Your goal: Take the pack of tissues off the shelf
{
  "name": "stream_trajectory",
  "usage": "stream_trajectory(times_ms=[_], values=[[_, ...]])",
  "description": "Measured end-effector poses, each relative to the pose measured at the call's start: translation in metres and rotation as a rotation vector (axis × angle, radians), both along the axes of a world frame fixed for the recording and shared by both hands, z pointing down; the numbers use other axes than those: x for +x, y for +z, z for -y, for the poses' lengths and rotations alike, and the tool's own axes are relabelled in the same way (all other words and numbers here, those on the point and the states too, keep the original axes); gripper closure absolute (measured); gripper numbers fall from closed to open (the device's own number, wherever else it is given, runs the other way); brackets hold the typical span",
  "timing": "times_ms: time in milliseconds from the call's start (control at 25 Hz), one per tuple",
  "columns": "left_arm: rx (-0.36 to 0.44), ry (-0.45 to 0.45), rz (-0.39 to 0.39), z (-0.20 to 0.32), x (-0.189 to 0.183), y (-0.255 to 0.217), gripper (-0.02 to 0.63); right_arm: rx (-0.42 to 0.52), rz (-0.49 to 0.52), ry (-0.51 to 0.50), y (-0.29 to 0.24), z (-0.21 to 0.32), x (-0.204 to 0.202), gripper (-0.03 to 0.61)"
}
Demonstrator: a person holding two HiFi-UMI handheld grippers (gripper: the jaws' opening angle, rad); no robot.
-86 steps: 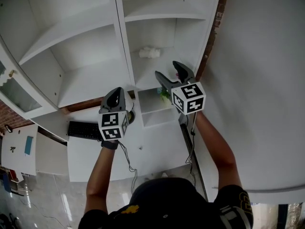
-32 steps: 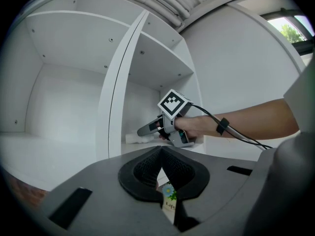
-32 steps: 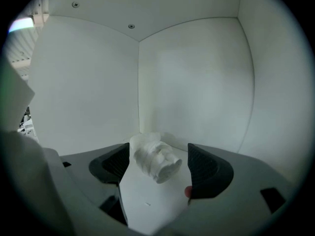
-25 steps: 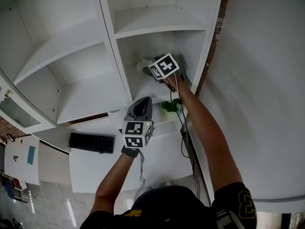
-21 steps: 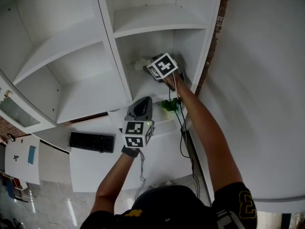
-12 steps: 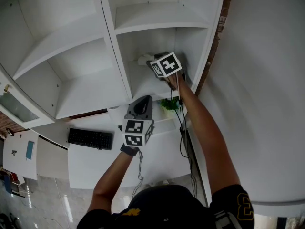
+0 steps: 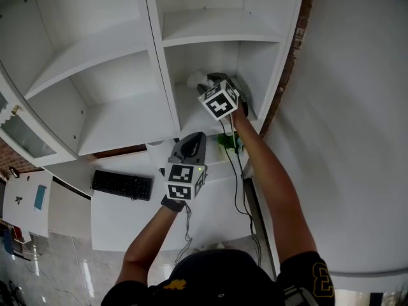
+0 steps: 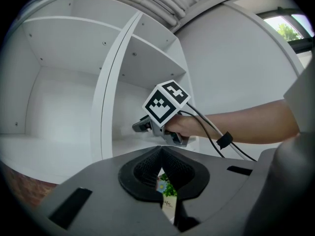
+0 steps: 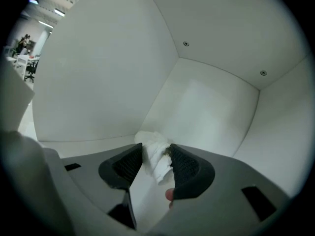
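right gripper view: our right tool (image 9: pixel 155 150) grasps the tissues (image 9: pixel 158 167) inside the shelf (image 9: pixel 206 107); our left tool (image 8: pixel 160 150) is clenched, empty.

Sits white and crumpled as a pack of tissues (image 9: pixel 156 163), pinched between the right gripper's (image 9: pixel 155 149) jaws, deep on the shelf (image 7: pixel 191 109).

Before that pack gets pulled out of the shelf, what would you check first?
1. Pack of tissues between the right gripper's jaws: ok, they press it from both sides.
2. Grip firm enough to carry it: cannot tell.
3. Pack lifted off the shelf: cannot tell.
4. Left gripper out of the way: ok, shut, empty, held lower, outside that compartment.
5. Nothing else in the compartment to knock over: ok, only the pack shows.
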State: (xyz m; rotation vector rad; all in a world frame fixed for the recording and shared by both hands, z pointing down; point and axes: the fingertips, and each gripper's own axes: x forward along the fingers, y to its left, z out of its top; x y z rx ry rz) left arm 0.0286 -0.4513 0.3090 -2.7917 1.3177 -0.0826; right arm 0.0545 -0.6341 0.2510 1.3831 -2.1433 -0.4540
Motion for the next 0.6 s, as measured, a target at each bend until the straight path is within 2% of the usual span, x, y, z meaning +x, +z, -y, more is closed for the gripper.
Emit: stream_trajectory(times_ms=[160, 320, 520, 600], values=[[0.009, -0.022, -0.009, -0.005, -0.016, -0.005, 0.595, -0.014, 0.099, 0.023, -0.004, -0.003, 0.010, 0.399], [0.008, -0.039, -0.024, -0.009, -0.026, -0.007, 0.595, -0.018, 0.210, 0.088, -0.008, -0.008, 0.025, 0.400], [0.020, -0.041, -0.032, -0.020, -0.032, -0.011, 0.595, 0.023, 0.121, 0.151, -0.010, -0.016, 0.026, 0.401], [0.020, -0.037, -0.039, -0.023, -0.036, -0.012, 0.595, 0.047, 0.117, 0.168, -0.013, -0.020, 0.027, 0.402]])
